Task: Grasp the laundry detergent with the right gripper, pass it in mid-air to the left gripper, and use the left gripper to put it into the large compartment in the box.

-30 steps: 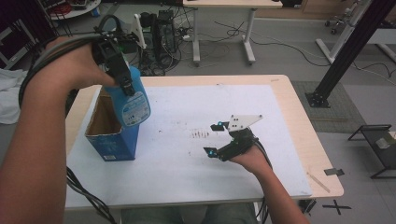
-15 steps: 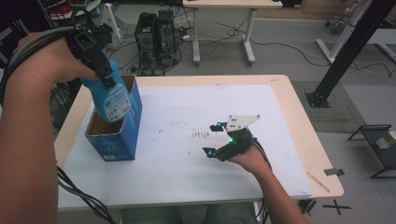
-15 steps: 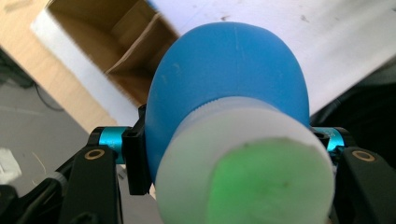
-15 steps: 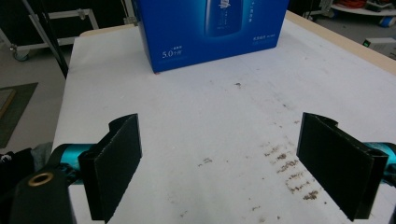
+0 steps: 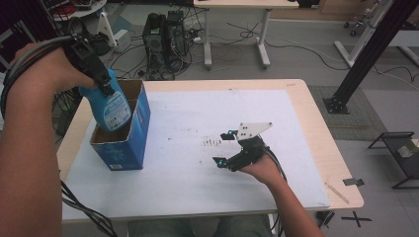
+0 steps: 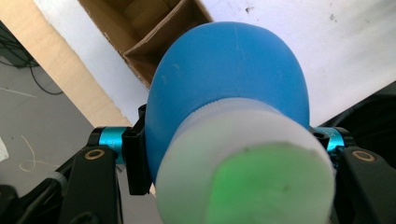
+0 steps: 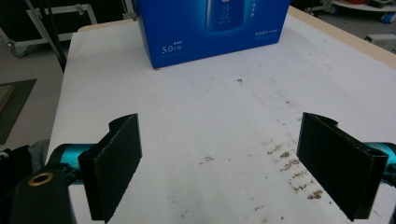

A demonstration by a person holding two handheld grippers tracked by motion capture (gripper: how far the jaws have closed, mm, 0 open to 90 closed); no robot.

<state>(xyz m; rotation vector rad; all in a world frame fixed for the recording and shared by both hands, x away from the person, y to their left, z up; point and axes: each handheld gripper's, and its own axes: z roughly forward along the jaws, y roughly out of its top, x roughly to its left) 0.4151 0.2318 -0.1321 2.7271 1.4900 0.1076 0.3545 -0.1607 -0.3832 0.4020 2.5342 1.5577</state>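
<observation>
Now left hand-held gripper point(image 5: 101, 81) pinches blue bottle point(image 5: 111, 106) over box point(image 5: 123, 143); right hand-held gripper point(image 5: 225, 148) spread.

Left gripper point(image 5: 99, 79) carried blue bottle point(image 5: 111, 106) lower, base now entering open box point(image 5: 129, 133).

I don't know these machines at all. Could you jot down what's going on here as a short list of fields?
Work in hand: blue bottle being lowered into the open blue box
Left tongs: shut on the bottle's neck, below its white cap
Bottle position: bottom end at the box's opening, tilted
Right tongs: open, nothing between them, resting on the table
Table: white sheet over wood, small brown stains near the middle
Box: stands upright at the table's left side, top flaps open
</observation>
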